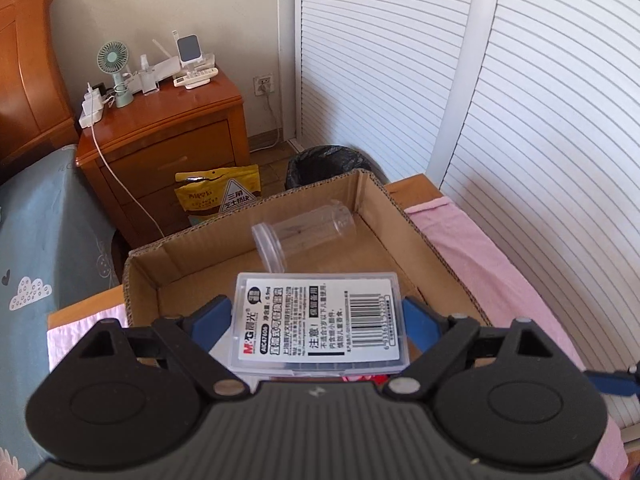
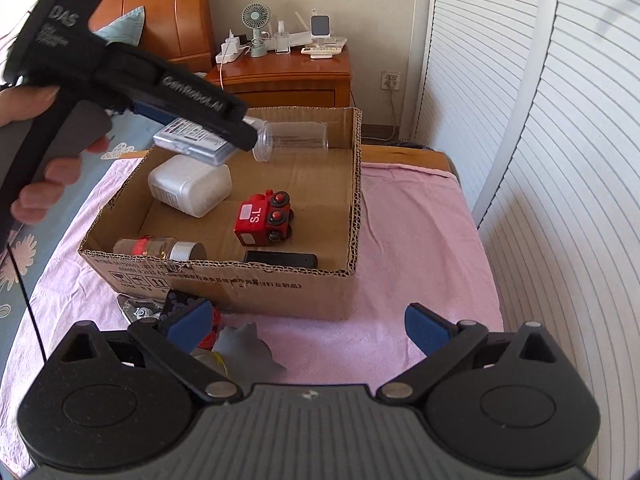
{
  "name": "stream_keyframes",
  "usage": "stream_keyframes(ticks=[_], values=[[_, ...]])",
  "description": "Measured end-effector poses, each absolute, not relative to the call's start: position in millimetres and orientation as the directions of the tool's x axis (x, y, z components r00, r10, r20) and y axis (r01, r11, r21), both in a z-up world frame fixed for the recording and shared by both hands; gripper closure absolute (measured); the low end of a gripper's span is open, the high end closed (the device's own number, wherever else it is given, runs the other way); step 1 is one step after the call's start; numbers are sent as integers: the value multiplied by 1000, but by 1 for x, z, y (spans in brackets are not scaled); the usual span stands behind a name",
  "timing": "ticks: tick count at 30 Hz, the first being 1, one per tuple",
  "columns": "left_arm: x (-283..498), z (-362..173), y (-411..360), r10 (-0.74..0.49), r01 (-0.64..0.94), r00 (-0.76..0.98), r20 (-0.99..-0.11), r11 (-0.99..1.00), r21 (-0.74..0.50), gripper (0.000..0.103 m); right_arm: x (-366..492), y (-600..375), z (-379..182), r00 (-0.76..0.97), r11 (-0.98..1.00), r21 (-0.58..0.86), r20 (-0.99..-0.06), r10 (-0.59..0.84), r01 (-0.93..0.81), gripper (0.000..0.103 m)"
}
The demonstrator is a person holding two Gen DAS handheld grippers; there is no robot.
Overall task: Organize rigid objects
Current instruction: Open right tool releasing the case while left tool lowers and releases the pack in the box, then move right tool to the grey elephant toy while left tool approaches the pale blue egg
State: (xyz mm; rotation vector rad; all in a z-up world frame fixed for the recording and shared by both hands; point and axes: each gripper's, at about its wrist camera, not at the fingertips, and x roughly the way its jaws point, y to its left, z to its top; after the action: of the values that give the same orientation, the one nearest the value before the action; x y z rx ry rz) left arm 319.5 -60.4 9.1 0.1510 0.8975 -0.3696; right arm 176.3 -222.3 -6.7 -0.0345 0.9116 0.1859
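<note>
A cardboard box [image 2: 256, 280] sits on the cloth-covered bench [image 2: 420, 240]. Inside it, a toy train [image 2: 266, 218] lies at centre, a plastic tub [image 2: 190, 186] at ten o'clock of it, a clear jar [image 2: 296, 142] at twelve, a spice jar [image 2: 160, 249] at eight and a remote [image 2: 280, 259] at six. A nightstand [image 2: 288, 76] stands behind the box.

Both grippers black plastic, ribbed centre plate, round pivot housings, silver rivets, blue finger pads [image 2: 425, 330]. Left gripper [image 2: 192, 128] arm printed "GenRobot.AI"; thin black cable, perhaps strap, trailing.
</note>
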Motion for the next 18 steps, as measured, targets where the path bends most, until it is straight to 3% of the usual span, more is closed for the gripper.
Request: stream_keyframes(ticks=[2, 7, 18], values=[[327, 7, -63, -256, 355, 582, -772, 934, -42, 6, 175, -227, -8, 599, 983, 63, -785, 155, -172, 0], [323, 6, -59, -255, 330, 591, -765, 942, -59, 5, 173, -235, -11, 609, 985, 74, -777, 156, -158, 0], [263, 21, -32, -163, 290, 665, -729, 956, 50, 5, 168, -237, -20, 605, 980, 141, -771, 198, -140, 0]])
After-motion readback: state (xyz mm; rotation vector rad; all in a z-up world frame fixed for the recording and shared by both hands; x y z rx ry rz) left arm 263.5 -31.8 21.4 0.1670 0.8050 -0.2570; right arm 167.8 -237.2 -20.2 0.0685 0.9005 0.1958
